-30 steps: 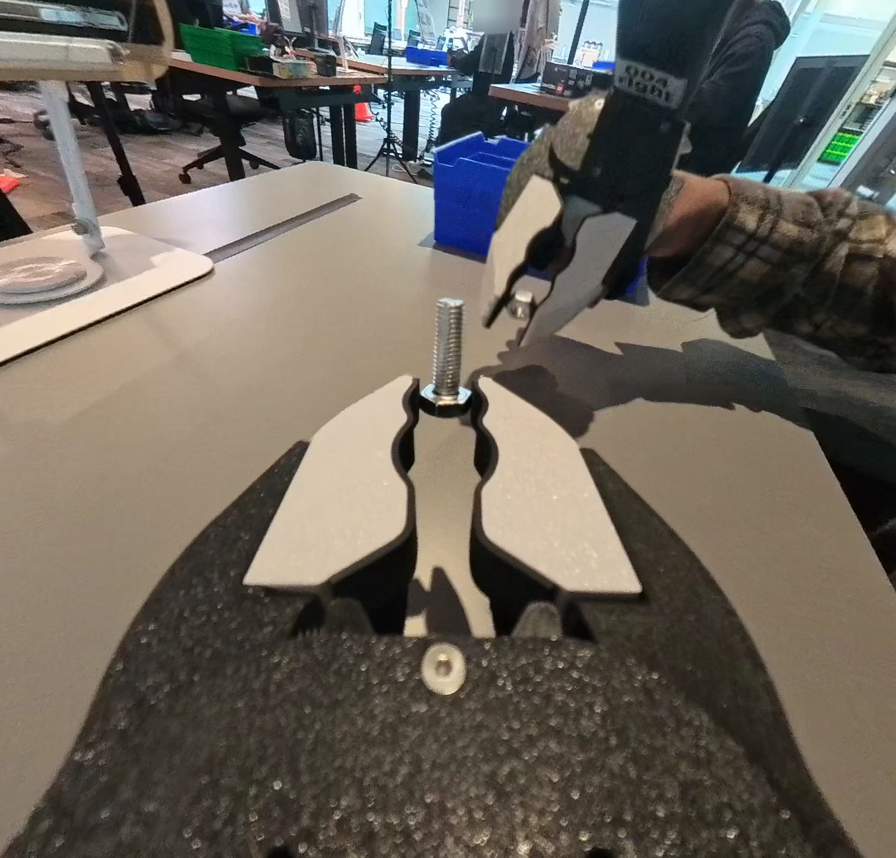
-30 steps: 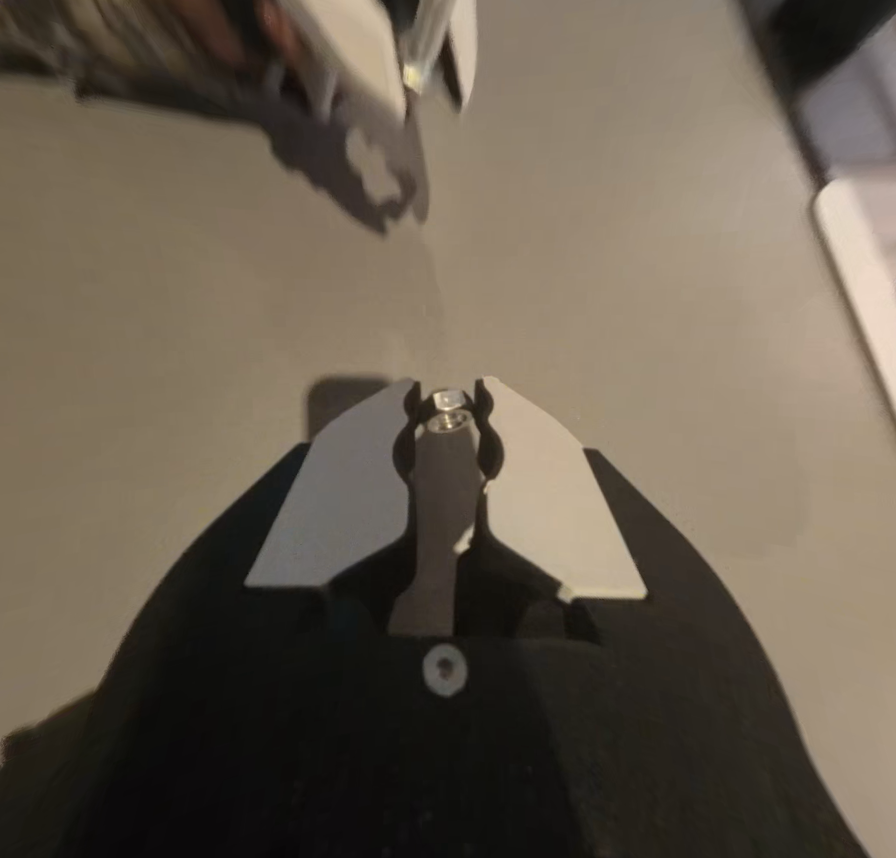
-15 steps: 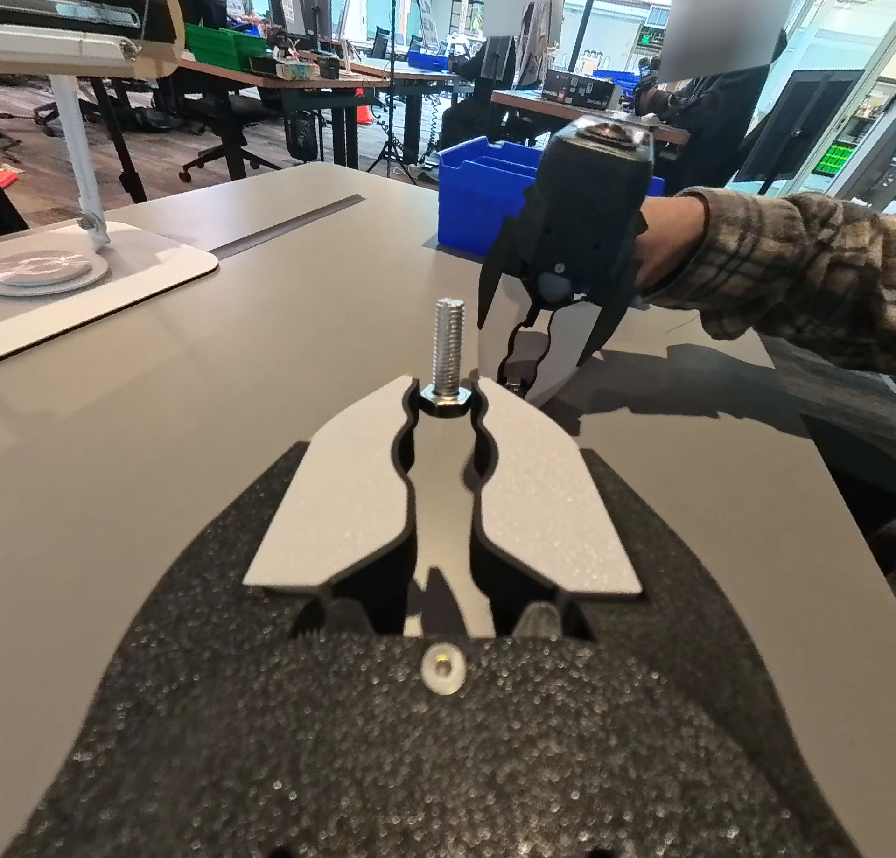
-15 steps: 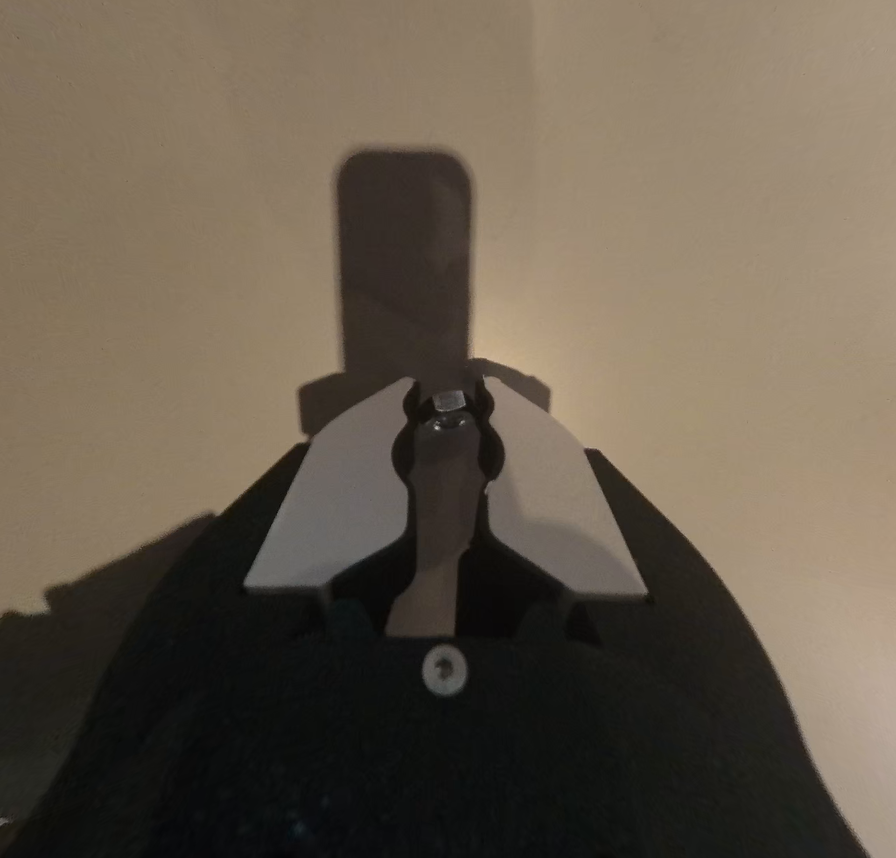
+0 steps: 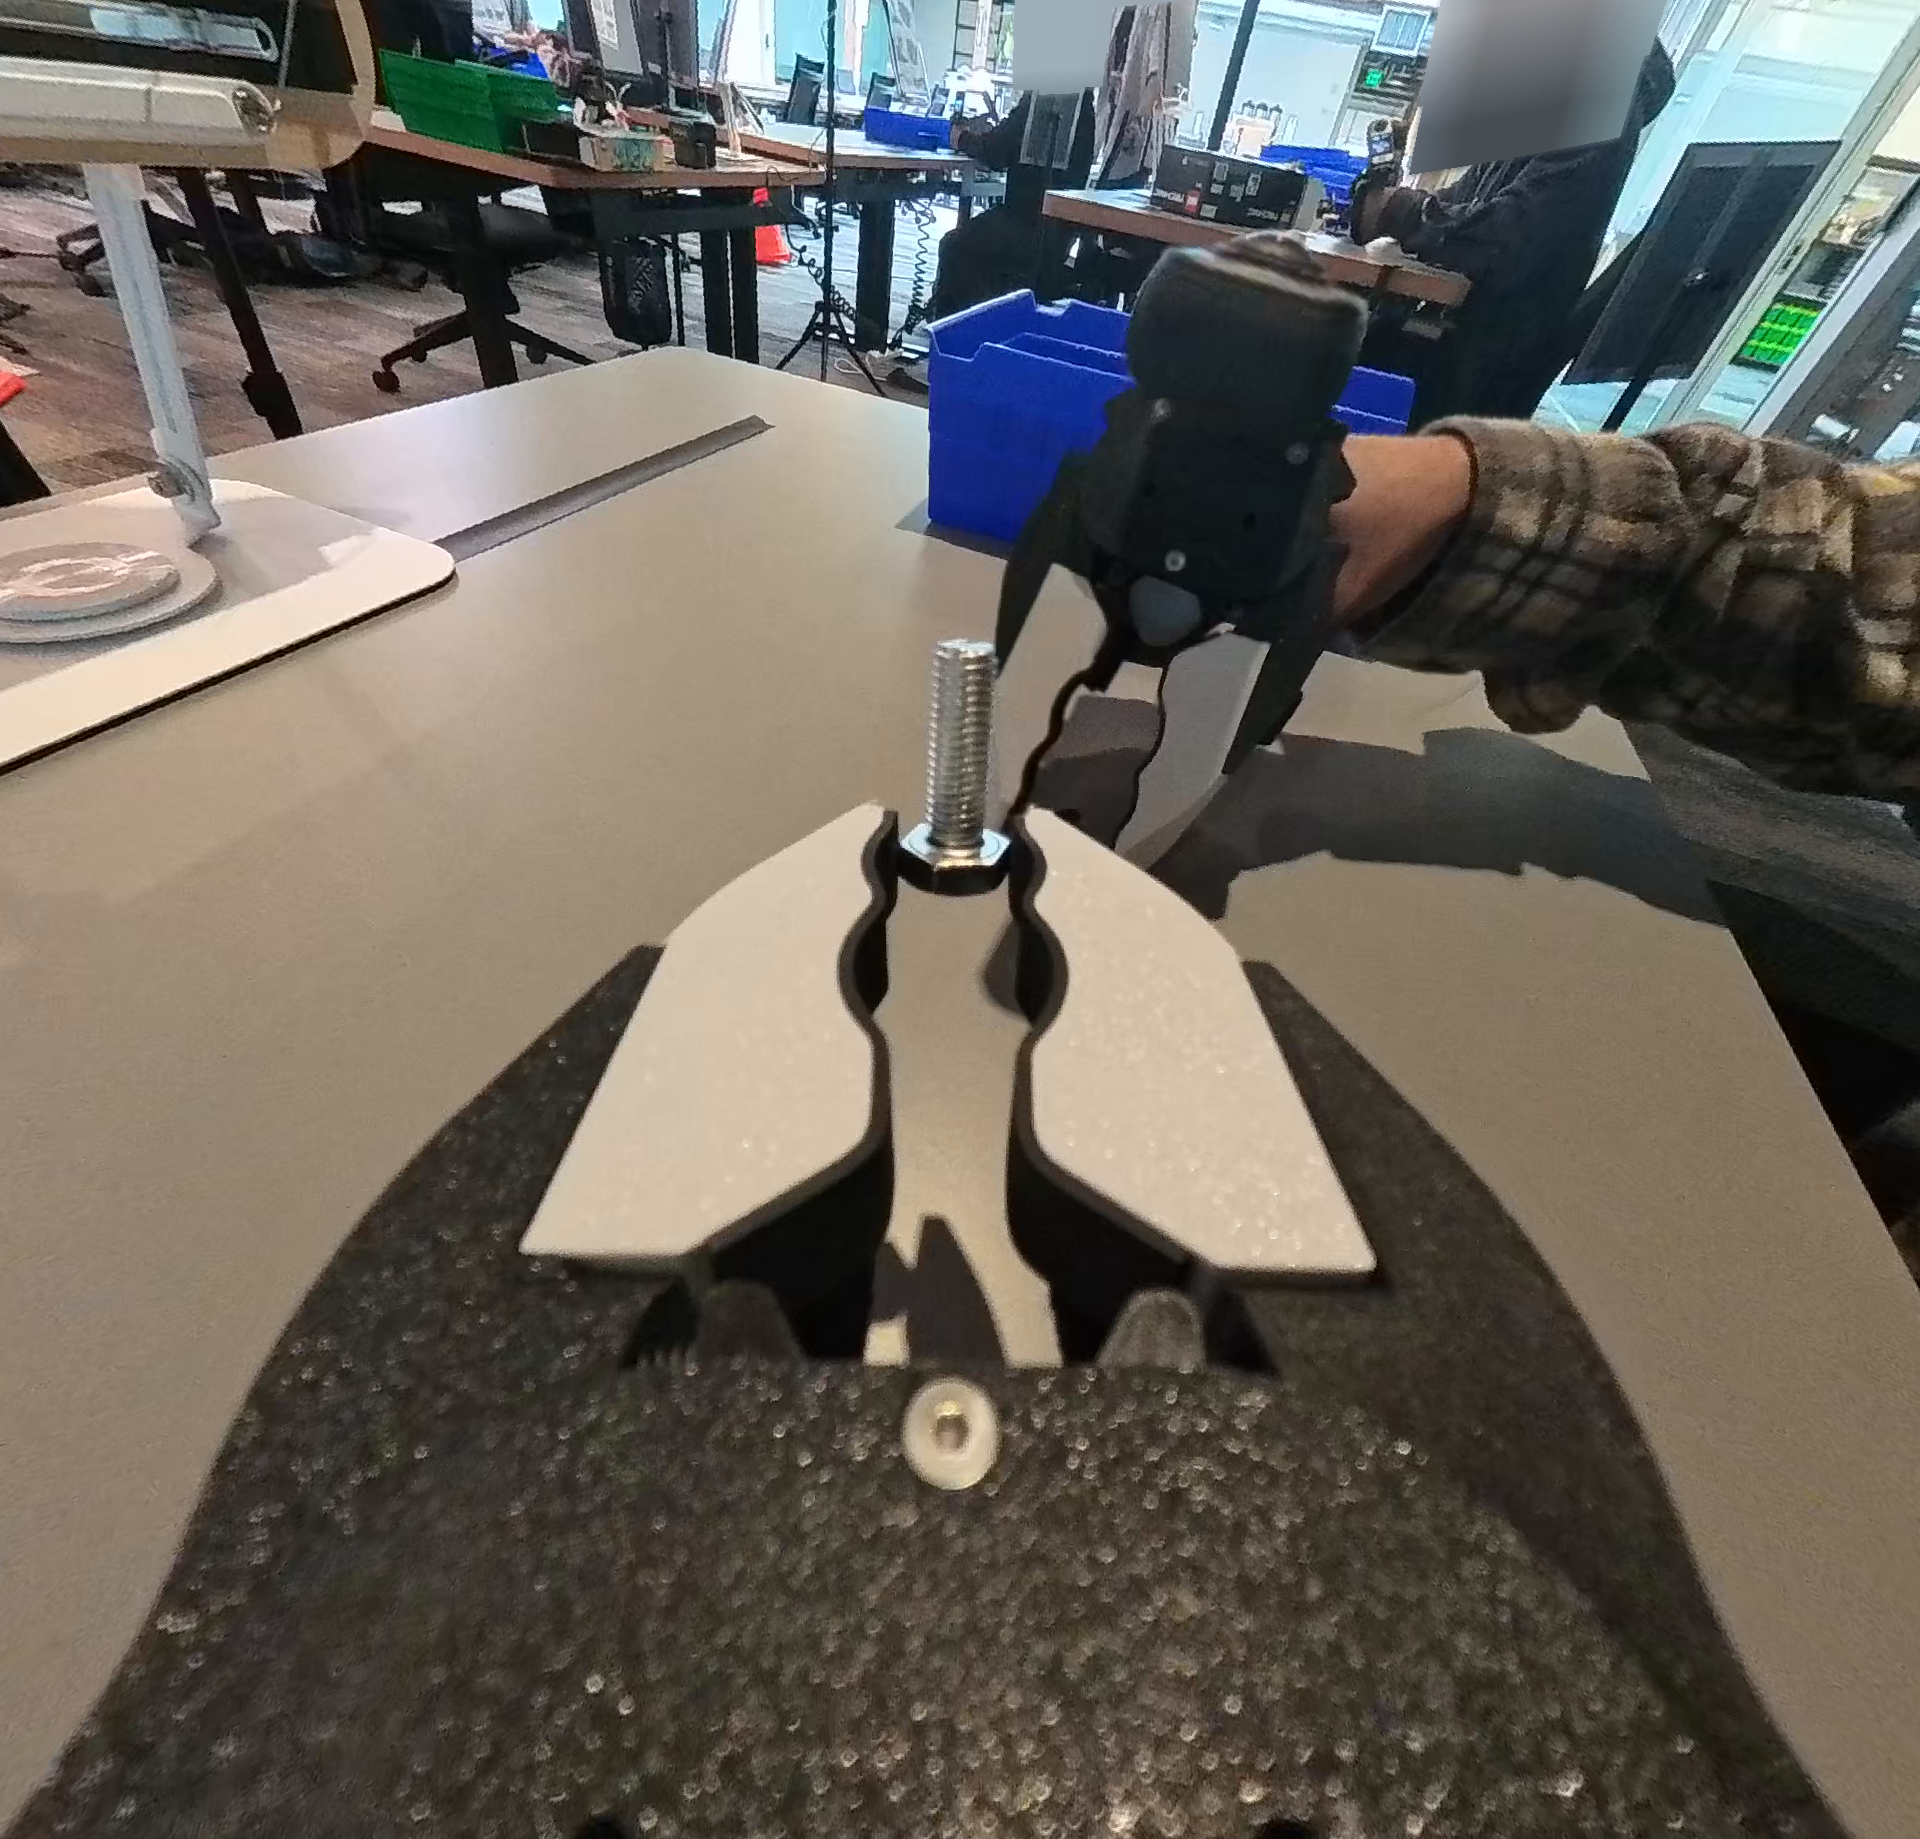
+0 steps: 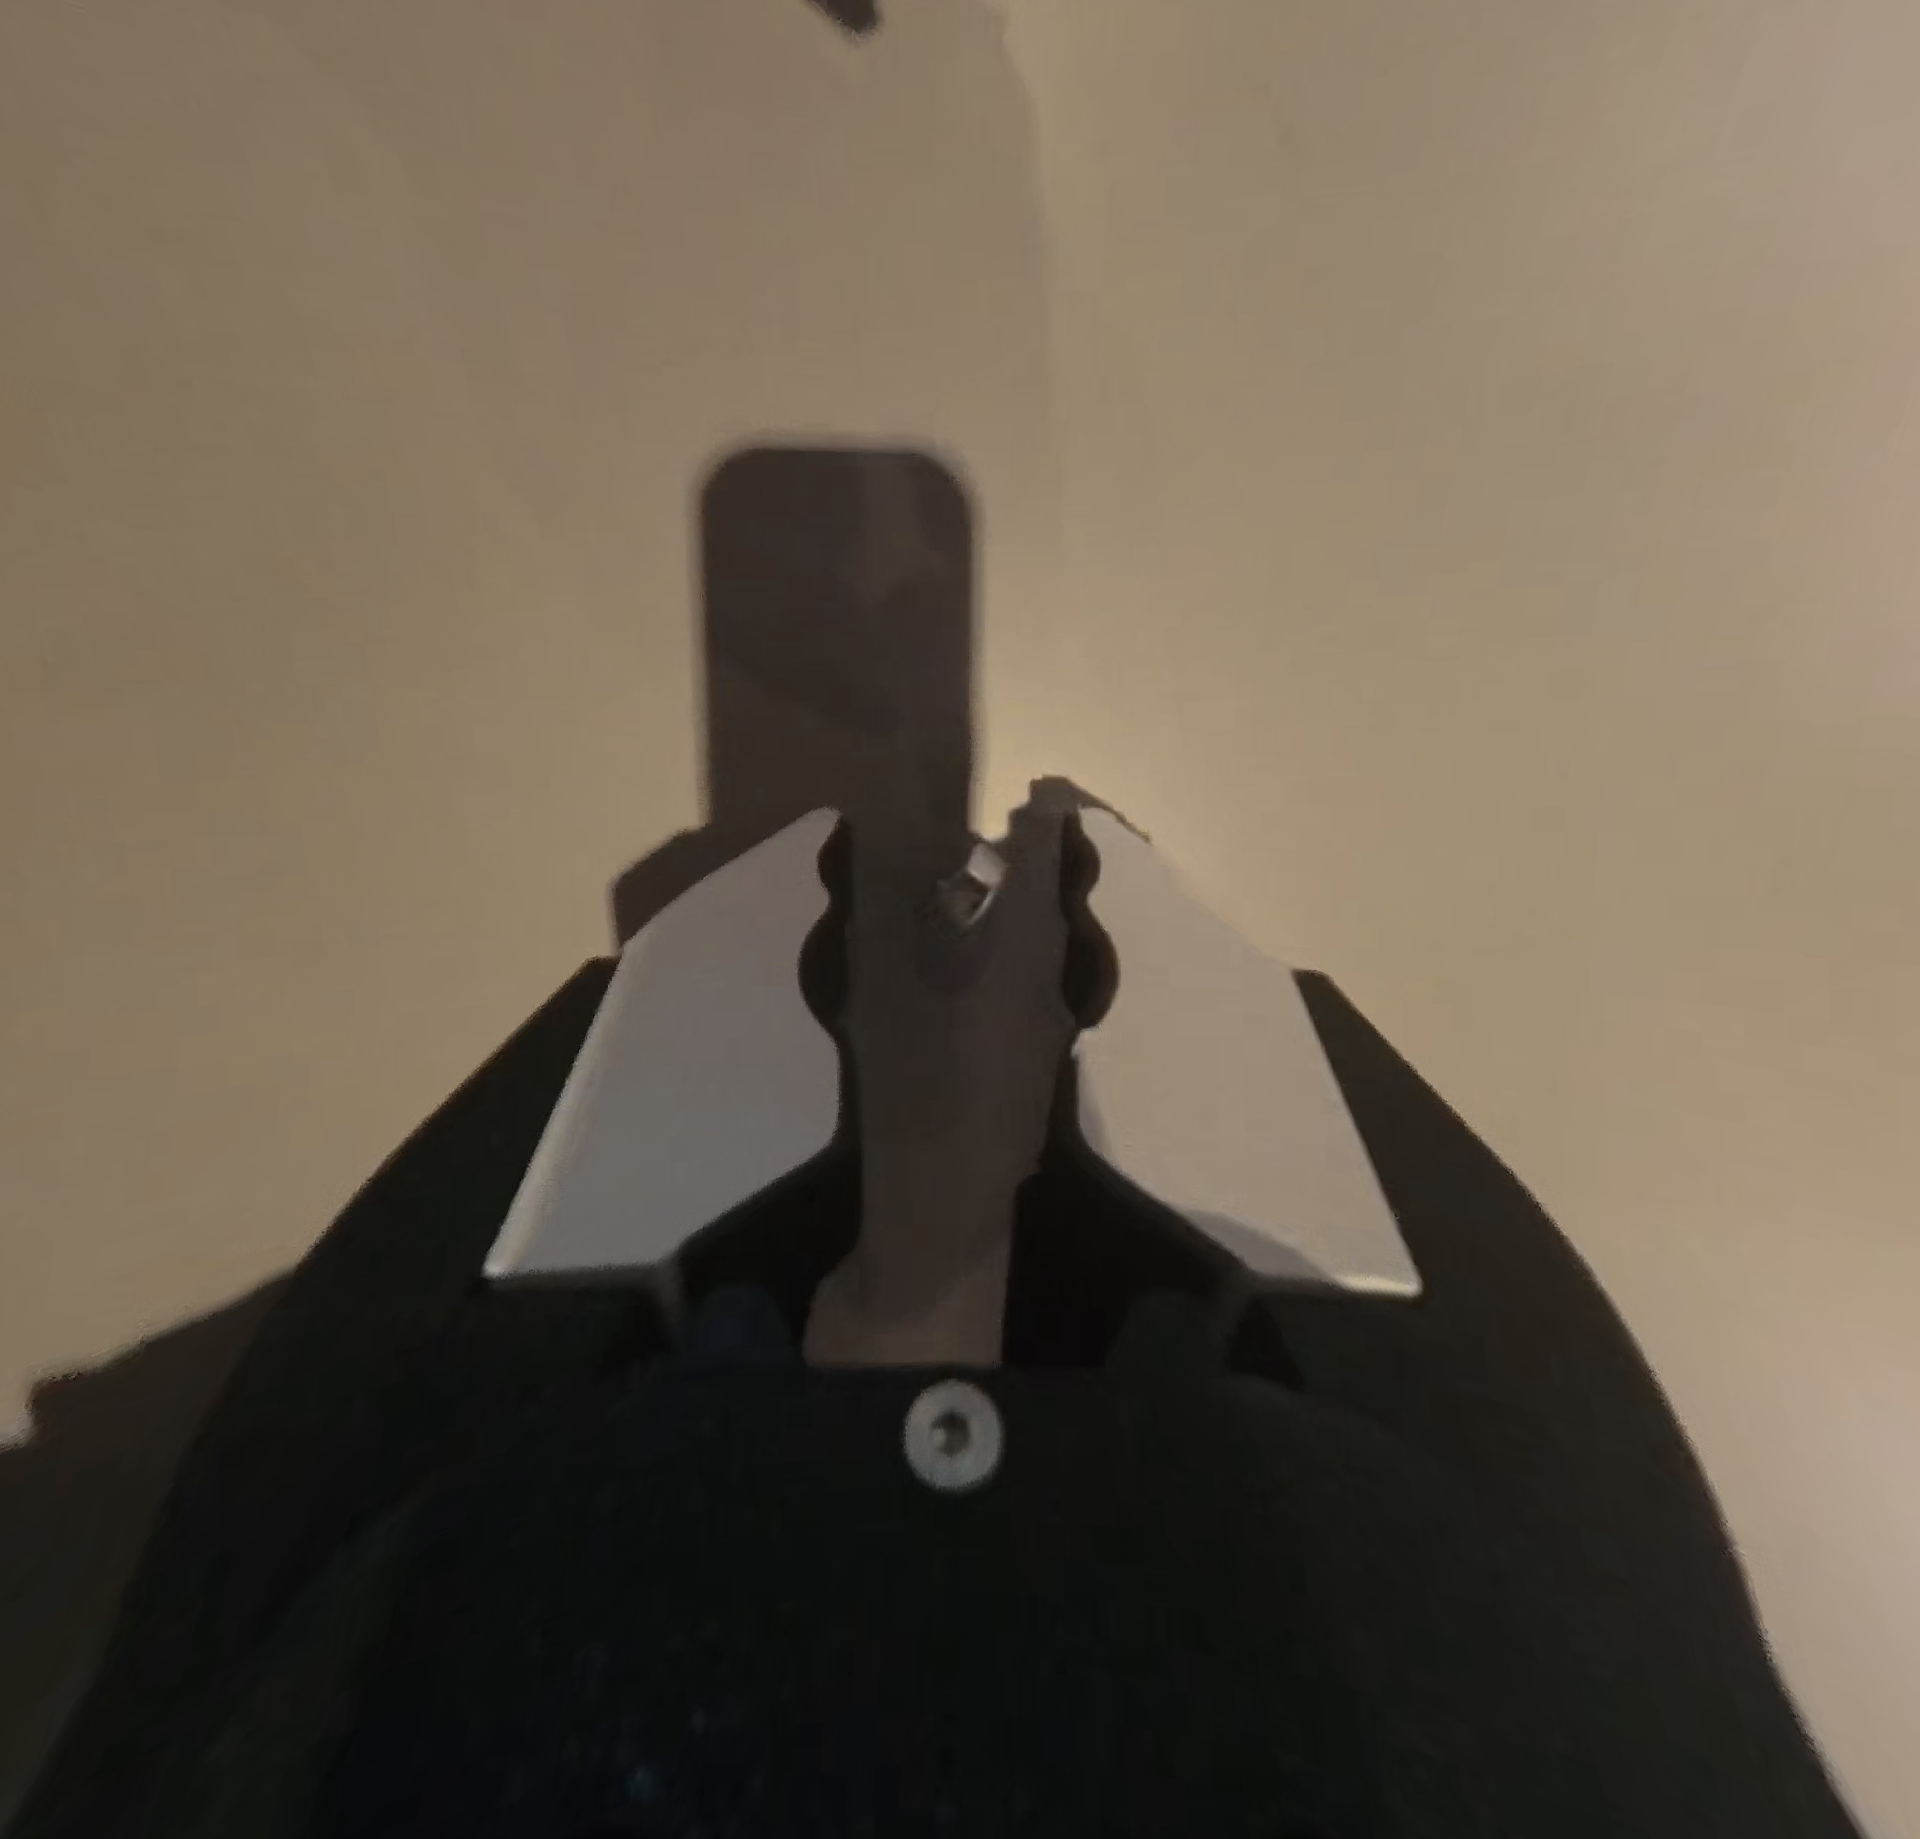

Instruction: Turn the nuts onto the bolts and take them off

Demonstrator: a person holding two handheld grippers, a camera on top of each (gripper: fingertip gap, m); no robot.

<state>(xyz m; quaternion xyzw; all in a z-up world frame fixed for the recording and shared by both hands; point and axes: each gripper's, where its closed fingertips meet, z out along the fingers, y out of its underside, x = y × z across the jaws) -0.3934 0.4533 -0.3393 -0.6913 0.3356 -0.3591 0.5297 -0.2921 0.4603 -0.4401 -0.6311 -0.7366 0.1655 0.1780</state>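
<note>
Risk first, left wrist view: my left gripper (image 5: 951, 859) is clamped on the bolt (image 5: 961, 750) by its hex head, tips closed tight around it, shank standing upright with bare thread on top and no nut on it. The hold is only on the head, so I judge any side knock from the other gripper could tilt or twist the bolt out of the notch. My right gripper (image 5: 1081, 823) points down at the table (image 5: 416, 854) just right of the bolt, very near my left fingertips (image 5: 1049, 859); a clash there is likely if I swing in carelessly. Blue bin (image 5: 997, 439) sits behind, well clear. Right wrist view: blurred and dark, so take this loosely. My right gripper (image 6: 951, 859) has its fingers parted, a clear gap between the tips. The nut (image 6: 971, 890) shows in that gap, tilted, close against the right finger (image 6: 1195, 1010) and apart from the left one. I can't tell if it's lying on the table or hung up on the finger, but it's not gripped from both sides. Risks here: a loose nut could roll away over the table, and re-gripping it cocked would, I reckon, cross-thread it on the bolt.
</note>
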